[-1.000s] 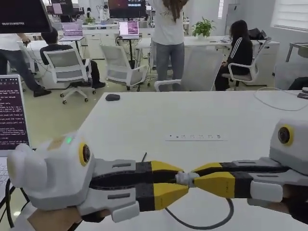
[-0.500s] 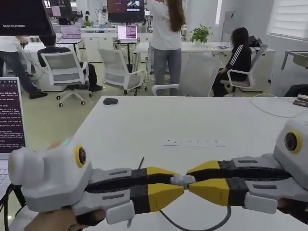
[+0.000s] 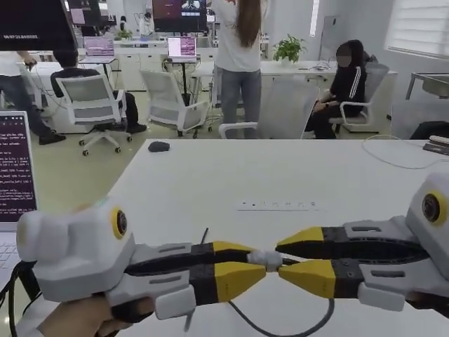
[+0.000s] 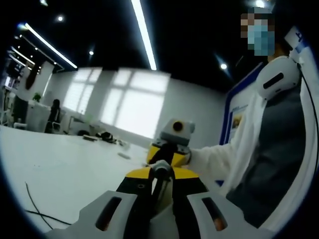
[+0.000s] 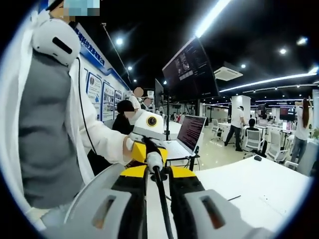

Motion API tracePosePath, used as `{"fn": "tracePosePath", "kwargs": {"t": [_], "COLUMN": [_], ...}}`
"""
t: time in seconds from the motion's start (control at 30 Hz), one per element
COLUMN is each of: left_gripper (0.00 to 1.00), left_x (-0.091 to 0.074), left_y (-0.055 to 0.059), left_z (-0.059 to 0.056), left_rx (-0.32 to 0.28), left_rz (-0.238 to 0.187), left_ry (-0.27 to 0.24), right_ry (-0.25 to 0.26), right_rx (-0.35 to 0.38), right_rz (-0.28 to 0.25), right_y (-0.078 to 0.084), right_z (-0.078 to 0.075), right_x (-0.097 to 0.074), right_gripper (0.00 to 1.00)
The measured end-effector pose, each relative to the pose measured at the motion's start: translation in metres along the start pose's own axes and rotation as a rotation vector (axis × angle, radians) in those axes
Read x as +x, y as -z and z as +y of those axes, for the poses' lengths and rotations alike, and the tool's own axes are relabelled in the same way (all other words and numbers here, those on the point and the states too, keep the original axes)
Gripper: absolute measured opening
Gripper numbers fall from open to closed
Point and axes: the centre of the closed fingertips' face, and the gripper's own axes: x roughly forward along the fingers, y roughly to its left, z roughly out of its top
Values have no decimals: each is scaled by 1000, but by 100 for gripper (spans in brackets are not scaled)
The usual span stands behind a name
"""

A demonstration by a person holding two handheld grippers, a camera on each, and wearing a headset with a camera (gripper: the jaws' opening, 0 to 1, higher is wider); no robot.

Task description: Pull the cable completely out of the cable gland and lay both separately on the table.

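Above a white table, two yellow-tipped grippers meet nose to nose at a small grey cable gland. The left gripper pinches the gland from its left. The right gripper, just right of the gland, is clamped on the black cable, which droops in a loop below the gland.

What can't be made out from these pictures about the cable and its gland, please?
How much cable sits inside the cable gland: head view, closed jaws cover the joint.
The cable's lower loop: head view, cut by the bottom edge.
Text on the laptop screen: head view, too small.
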Motion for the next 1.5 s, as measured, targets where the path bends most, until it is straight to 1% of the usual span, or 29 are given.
{"fn": "tracePosePath", "kwargs": {"t": [0.07, 0.1, 0.17, 0.23, 0.27, 0.3, 0.37, 0.4, 0.43, 0.47, 0.5, 0.53, 0.6, 0.67, 0.7, 0.77, 0.83, 0.87, 0.93, 0.97, 1.07, 1.1, 1.13, 1.23, 1.3, 1.33, 1.43, 1.5], "left_gripper": [15, 15, 15, 16, 16, 16, 16, 16, 16, 17, 17, 19, 23, 25, 26, 28, 21, 18, 17, 17, 17, 17, 16, 16, 16, 16, 16, 16], "left_x": [-1, -1, -1, 0, 0, 0, 0, 0, 0, -1, -1, -1, 2, 8, 11, 15, 16, 16, 16, 16, 16, 16, 15, 8, 3, 2, 1, 1], "left_y": [1, 1, 3, 5, 6, 6, 8, 9, 8, 7, 4, 3, 2, 6, 8, 8, 4, 3, 5, 7, 6, 6, 5, 2, -2, -2, 0, 1], "left_z": [-2, -2, -3, -5, -3, -1, -1, 1, 4, 5, 6, 6, 4, -1, -2, -3, -1, 0, 3, 2, 1, 0, 2, 7, 9, 9, 8, 8], "left_rx": [17, 31, 39, 60, 98, 119, 131, 146, 164, 161, 141, 128, 133, 135, 133, 140, 130, 126, 108, 91, 90, 71, 40, 16, -2, -5, 2, 5], "left_rz": [4, 4, 12, 19, 20, 17, 17, 18, 10, 2, -17, -26, -24, 8, 22, 22, 10, 12, 34, 48, 54, 61, 62, 36, 6, 2, 6, 9], "left_ry": [2, -8, -6, -7, -16, -23, -30, -39, -57, -58, -57, -53, -44, -8, 0, 12, 10, 11, 8, 11, 22, 27, 20, 7, -6, -9, -18, -23], "right_ry": [-7, -22, -15, -30, -25, -20, -17, -14, -10, -9, -9, -11, -10, -9, -9, -11, -13, -14, -7, -6, -9, -11, -6, 10, 21, 24, 23, 23], "right_rx": [3, -4, -4, 28, 35, 36, 39, 37, 37, 37, 35, 30, 22, 22, 19, 17, 9, 7, 1, -4, -9, -10, -12, -12, -11, -13, -30, -37], "right_rz": [6, 17, 30, 38, 38, 37, 35, 38, 40, 38, 36, 34, 29, 28, 28, 31, 35, 35, 34, 42, 45, 47, 53, 54, 50, 52, 88, 121], "right_y": [1, 3, 6, 9, 10, 10, 11, 11, 12, 11, 10, 9, 8, 7, 7, 8, 8, 8, 7, 7, 7, 7, 7, 7, 7, 7, 14, 22], "right_z": [2, 5, 6, 9, 8, 7, 6, 5, 4, 4, 4, 4, 5, 5, 5, 5, 6, 6, 5, 5, 5, 6, 5, 1, -2, -3, -4, -4], "right_x": [-1, -1, 1, 1, 1, 1, 1, 1, 2, 2, 2, 2, 1, 1, 1, 2, 2, 2, 1, 1, 1, 1, 0, -6, -9, -11, -12, -14], "right_gripper": [8, 5, 4, 3, 3, 3, 2, 2, 2, 2, 2, 2, 2, 2, 2, 2, 2, 2, 2, 2, 2, 2, 2, 2, 2, 2, 2, 2]}}
